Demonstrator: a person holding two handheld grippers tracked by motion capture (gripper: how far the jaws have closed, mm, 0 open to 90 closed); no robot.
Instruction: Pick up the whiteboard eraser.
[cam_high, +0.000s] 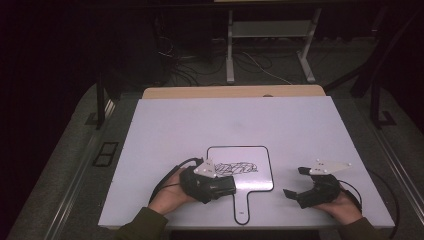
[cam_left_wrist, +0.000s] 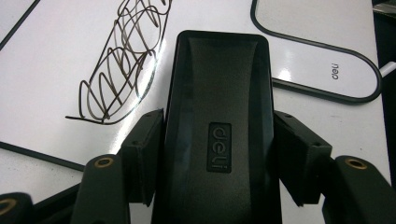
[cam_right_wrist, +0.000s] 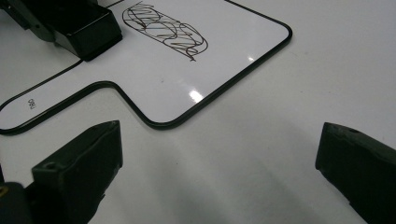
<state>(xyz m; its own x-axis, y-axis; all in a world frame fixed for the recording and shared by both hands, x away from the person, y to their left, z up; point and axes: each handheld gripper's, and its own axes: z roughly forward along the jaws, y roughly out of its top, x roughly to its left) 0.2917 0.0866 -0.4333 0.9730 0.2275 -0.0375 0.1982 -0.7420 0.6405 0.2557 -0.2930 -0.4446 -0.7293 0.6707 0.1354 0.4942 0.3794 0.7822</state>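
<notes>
The left gripper (cam_high: 227, 186) clamps a black eraser (cam_left_wrist: 217, 135) flat on the small handled whiteboard (cam_high: 260, 180), just beside the scribble (cam_high: 239, 167) it seems meant to wipe, while the right gripper (cam_high: 296, 182) waits wide open nearby.

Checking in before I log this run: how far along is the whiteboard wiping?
Done: the left gripper is shut on the black eraser, poised over the small whiteboard. In hand: nothing wiped yet. Left: the whole black scribble. The right gripper sits open beside the board.
</notes>
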